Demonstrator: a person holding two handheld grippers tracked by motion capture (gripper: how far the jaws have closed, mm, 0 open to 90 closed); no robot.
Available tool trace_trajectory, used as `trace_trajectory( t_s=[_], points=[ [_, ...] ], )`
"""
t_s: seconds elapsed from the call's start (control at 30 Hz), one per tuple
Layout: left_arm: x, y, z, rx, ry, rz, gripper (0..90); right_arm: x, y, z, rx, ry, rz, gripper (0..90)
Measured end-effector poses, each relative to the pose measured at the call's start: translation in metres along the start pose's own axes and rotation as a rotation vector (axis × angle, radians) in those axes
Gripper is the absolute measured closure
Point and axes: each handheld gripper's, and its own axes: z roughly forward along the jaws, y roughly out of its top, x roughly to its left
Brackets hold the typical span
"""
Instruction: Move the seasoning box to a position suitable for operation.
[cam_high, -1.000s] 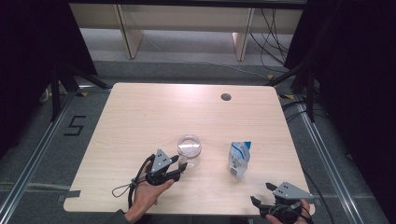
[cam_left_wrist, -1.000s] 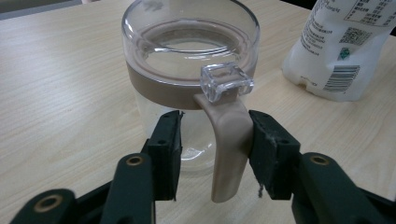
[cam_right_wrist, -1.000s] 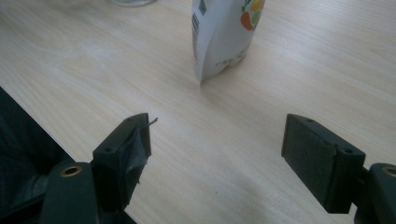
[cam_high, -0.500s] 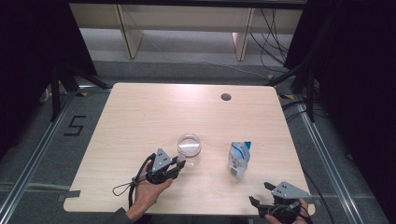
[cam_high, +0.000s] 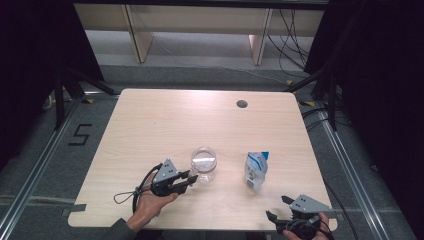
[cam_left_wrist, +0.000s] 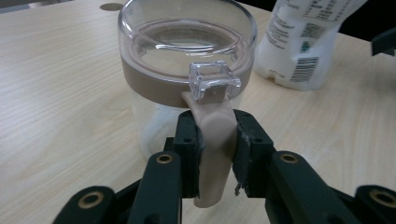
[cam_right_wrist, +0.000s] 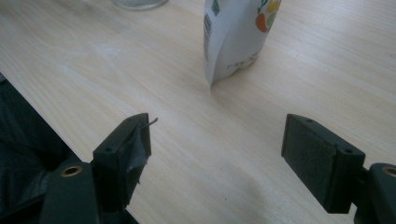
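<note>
Near table's front edge, left gripper (cam_high: 186, 180) jaws clamping jar (cam_high: 204, 164) latch (cam_left_wrist: 214, 140), right gripper (cam_high: 279, 209) jaws wide

The high view looks forward and down over the whole table (cam_high: 150, 125). Both gripper views sit low and close above it, sharing the white pouch (cam_high: 255, 170) standing near the glass jar (cam_left_wrist: 187, 60).

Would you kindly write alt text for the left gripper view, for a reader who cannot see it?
The left gripper clamps the tan latch tab of a clear lidded jar standing on a pale wooden table. A white pouch stands behind the jar to the right.
</note>
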Motion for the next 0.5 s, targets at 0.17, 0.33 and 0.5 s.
trace_trajectory(
  t_s=[0.17,0.33,0.5],
  points=[
    [-0.0008,-0.0029,-0.0033,-0.005,-0.060,0.020,72.7,0.0009,-0.0002,-0.0001,-0.001,0.006,0.015,25.1],
    [-0.0050,-0.0061,-0.0072,-0.012,-0.127,0.041,72.7,-0.0006,-0.0004,0.0017,-0.011,0.010,-0.001,25.1],
    [-0.0073,-0.0090,-0.0073,-0.023,-0.213,0.077,72.7,0.0000,0.0004,0.0010,-0.004,0.021,0.014,25.2]
  ],
)
